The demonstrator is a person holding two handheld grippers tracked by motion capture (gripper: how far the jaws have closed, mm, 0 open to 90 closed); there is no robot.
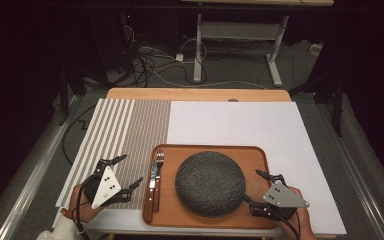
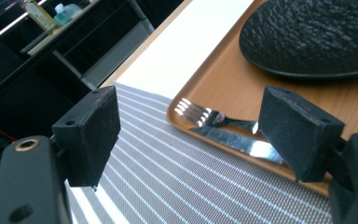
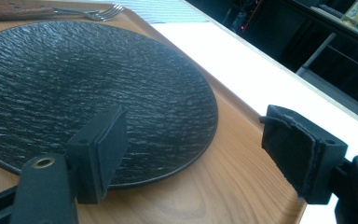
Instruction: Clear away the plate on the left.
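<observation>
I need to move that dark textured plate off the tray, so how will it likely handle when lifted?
The plate looks like stone or ceramic, so probably stiff, fairly heavy and breakable if dropped. Its rough surface may grip well, but the low, thin rim lying close to the tray leaves little for the right claw to catch.

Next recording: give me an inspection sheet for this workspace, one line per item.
Surface: wooden table under a white sheet, with a striped placemat at the left.
Job's things: wooden tray near the front edge holding a dark textured plate; fork and knife lie side by side along the tray's left edge.
Clutter: nothing seen.
Grippers: left gripper open over the placemat, beside the cutlery; right gripper open at the tray's right end, jaws near the plate's rim, holding nothing.
Cables: a black cable trails from the left gripper; loose cables on the floor beyond.
Surroundings: dark room, a desk frame behind.
</observation>
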